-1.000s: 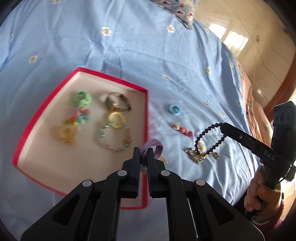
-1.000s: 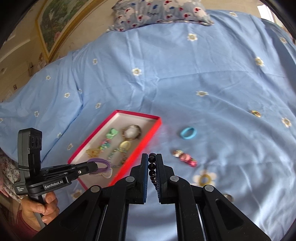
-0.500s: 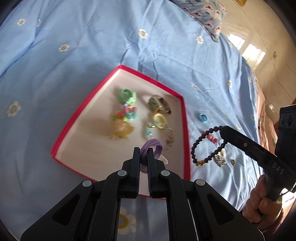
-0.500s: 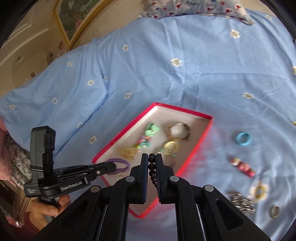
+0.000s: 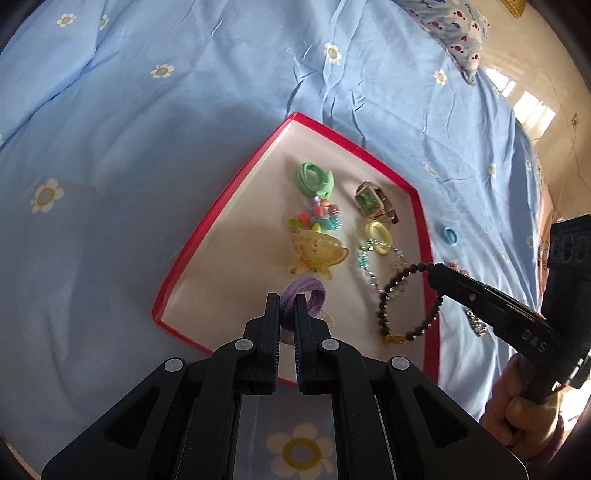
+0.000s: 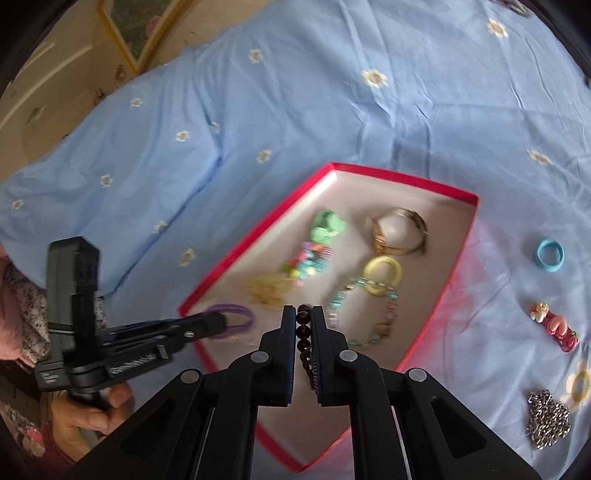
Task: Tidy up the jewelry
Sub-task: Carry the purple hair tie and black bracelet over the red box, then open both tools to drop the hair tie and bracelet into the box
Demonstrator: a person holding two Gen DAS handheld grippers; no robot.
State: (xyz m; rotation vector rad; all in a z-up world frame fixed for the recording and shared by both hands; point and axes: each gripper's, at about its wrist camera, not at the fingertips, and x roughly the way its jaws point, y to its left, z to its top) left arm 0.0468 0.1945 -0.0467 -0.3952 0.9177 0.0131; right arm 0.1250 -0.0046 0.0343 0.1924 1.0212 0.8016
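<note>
A red-rimmed box (image 5: pixel 221 206) with a pale floor lies on the blue bedspread; it also shows in the right wrist view (image 6: pixel 469 236). In it lie a green hair tie (image 5: pixel 314 179), a watch (image 5: pixel 375 201), a yellow ring (image 5: pixel 377 232), coloured beads and an amber clip (image 5: pixel 317 254). My left gripper (image 5: pixel 286 306) is shut on a purple hair tie (image 5: pixel 306 295), held over the box's near end. My right gripper (image 6: pixel 304 314) is shut on a dark bead bracelet (image 5: pixel 391 295) that hangs over the box's right side.
On the bedspread right of the box lie a blue ring (image 6: pixel 549 255), a pink clip (image 6: pixel 554 326) and a silver chain pile (image 6: pixel 548 419). A patterned pillow (image 5: pixel 454 22) lies at the bed's far end. Tiled floor lies beyond the bed's right edge.
Both grippers have moved left from the loose items to over the box, carrying the purple hair tie and the bead bracelet. The bracelet now hangs above the box's right side.
</note>
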